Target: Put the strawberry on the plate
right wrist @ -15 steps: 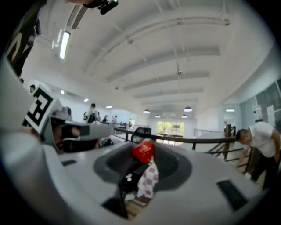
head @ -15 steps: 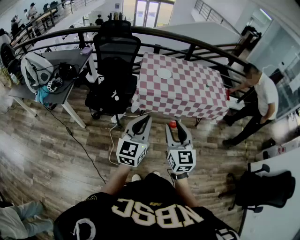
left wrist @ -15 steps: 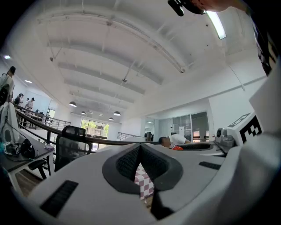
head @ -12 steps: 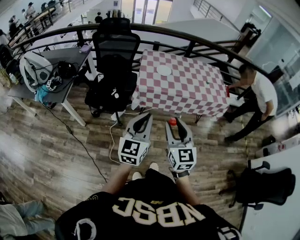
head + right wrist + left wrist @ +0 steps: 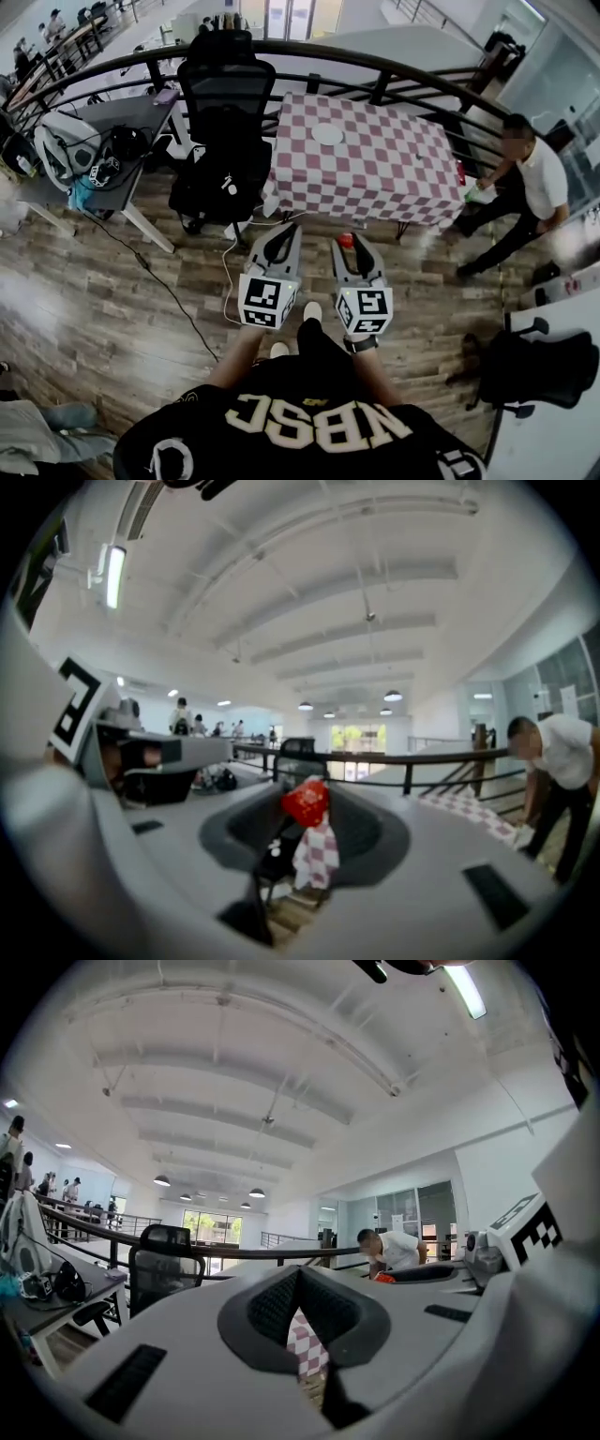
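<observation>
A red strawberry point(image 5: 345, 241) is pinched at the tip of my right gripper point(image 5: 347, 244), held in the air short of the table; the right gripper view shows the strawberry point(image 5: 307, 802) between the jaw tips of the right gripper point(image 5: 307, 808). My left gripper point(image 5: 285, 234) hangs beside it with its jaws together and nothing in them; in its own view the left gripper point(image 5: 298, 1274) shows only a thin gap. A small white plate point(image 5: 327, 134) lies on the far part of the red-and-white checkered table point(image 5: 375, 178), well ahead of both grippers.
A black office chair point(image 5: 223, 122) stands left of the table, with a cluttered grey desk point(image 5: 84, 159) further left. A curved dark railing point(image 5: 394, 70) runs behind. A person in a white shirt point(image 5: 534, 183) bends at the table's right end. A second black chair point(image 5: 539, 366) stands at lower right.
The table has come a little nearer and the view has shifted forward. The person at the right has moved along the table's end. Both grippers keep their hold and spacing.
</observation>
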`<action>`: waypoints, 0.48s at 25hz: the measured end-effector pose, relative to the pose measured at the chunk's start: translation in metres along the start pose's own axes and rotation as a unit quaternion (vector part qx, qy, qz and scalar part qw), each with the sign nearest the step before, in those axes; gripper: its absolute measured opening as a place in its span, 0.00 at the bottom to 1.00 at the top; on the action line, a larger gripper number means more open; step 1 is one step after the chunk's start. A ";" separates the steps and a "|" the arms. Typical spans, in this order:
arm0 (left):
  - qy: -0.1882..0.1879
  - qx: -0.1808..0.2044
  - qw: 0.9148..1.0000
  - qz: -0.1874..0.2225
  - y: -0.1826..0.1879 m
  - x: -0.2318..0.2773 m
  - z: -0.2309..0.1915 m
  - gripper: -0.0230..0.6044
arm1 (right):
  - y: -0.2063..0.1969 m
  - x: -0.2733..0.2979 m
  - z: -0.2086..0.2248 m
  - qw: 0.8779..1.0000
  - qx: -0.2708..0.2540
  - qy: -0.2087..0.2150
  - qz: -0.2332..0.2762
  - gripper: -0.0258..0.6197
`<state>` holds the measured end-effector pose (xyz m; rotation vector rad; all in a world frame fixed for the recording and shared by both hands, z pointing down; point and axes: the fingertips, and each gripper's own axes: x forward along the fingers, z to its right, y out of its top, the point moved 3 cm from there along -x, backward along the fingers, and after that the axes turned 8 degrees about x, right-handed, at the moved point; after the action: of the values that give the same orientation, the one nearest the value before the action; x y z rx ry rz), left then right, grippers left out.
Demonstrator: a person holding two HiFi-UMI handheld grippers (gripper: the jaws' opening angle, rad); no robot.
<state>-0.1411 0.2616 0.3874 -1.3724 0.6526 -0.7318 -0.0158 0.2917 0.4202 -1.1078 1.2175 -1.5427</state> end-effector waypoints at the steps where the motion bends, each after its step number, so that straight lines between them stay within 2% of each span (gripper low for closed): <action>1: -0.003 -0.002 1.000 -0.004 -0.003 0.008 0.001 0.05 | 0.001 0.005 0.007 1.000 0.002 -0.002 0.000 0.29; 6: -0.017 -0.014 1.000 -0.010 -0.002 0.063 0.009 0.05 | 0.019 0.034 0.048 1.000 0.002 -0.002 0.018 0.29; 12: -0.037 0.004 0.999 0.001 0.017 0.141 0.023 0.05 | 0.052 0.066 0.123 0.999 0.017 -0.026 0.043 0.29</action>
<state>-0.0341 0.1660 0.3739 -1.3845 0.5906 -0.6780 0.0923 0.1930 0.3942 -1.0539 1.1849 -1.4544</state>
